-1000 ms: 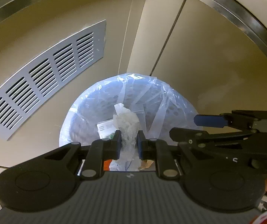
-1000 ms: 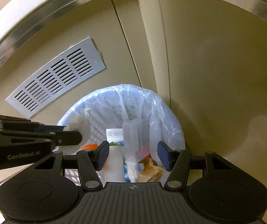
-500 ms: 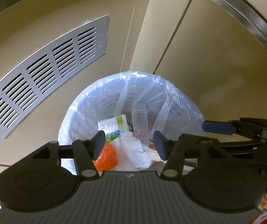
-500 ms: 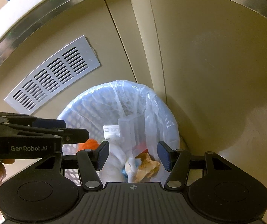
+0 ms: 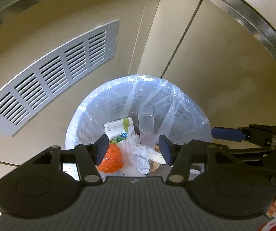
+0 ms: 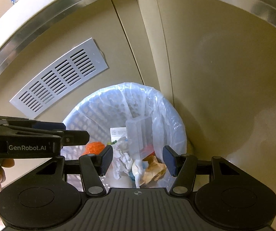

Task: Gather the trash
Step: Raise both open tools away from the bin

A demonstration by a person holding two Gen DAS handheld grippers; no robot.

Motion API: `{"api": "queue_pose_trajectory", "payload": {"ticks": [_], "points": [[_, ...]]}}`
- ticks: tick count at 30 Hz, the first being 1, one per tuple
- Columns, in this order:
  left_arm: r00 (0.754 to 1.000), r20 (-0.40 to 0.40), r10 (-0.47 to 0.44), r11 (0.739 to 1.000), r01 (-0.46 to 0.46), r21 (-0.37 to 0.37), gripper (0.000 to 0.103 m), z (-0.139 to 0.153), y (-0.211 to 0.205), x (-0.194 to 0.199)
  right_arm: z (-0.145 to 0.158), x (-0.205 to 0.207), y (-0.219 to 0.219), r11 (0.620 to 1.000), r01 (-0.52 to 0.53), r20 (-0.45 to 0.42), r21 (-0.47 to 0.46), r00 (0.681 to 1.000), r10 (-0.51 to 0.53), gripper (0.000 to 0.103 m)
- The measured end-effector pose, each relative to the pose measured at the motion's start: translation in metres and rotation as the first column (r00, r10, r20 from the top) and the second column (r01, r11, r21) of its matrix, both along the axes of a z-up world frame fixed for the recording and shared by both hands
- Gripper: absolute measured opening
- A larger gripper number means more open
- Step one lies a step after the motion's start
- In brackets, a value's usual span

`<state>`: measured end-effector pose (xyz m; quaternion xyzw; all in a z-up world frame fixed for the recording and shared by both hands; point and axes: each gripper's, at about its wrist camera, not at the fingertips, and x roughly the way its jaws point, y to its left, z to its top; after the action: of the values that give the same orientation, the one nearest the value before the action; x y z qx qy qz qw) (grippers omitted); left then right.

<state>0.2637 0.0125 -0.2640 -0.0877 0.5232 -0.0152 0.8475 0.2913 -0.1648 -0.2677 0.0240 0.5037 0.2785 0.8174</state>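
Left wrist view: left tool (image 5: 133, 148) released, empty, directly above bin (image 5: 188, 104); tissue (image 5: 138, 154) lies inside bin. Right tool (image 6: 138, 159) released too, beside it over bin.

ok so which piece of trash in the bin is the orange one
The round, bumpy orange lump at the left of the lined bin, beside the crumpled white tissue. The other pieces are white, clear or tan.

A lined white perforated bin (image 5: 84, 119) holds the trash: a crumpled tissue (image 5: 138, 152), an orange ball (image 5: 112, 158), a carton (image 5: 118, 129) and a clear container (image 5: 145, 125).
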Motion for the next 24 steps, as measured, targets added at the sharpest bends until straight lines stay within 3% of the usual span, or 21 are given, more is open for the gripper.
{"api": "queue_pose_trajectory", "payload": {"ticks": [6,12,24], "points": [[0.999,0.019,0.026,0.999,-0.026,0.019,0.053,0.02,-0.001,-0.013,0.016,-0.009,-0.007,1.0,-0.002,0.005,0.016,1.0,0.002,0.058],[0.994,0.092,0.05,0.995,-0.058,0.081,0.053,0.069,-0.011,-0.047,0.048,-0.031,-0.022,0.998,0.013,0.008,0.066,1.0,-0.014,0.058],[0.98,0.167,0.104,0.987,-0.123,0.105,0.055,0.159,-0.024,-0.117,0.129,-0.1,-0.046,0.997,-0.015,0.076,0.081,0.997,0.008,0.062]]}}
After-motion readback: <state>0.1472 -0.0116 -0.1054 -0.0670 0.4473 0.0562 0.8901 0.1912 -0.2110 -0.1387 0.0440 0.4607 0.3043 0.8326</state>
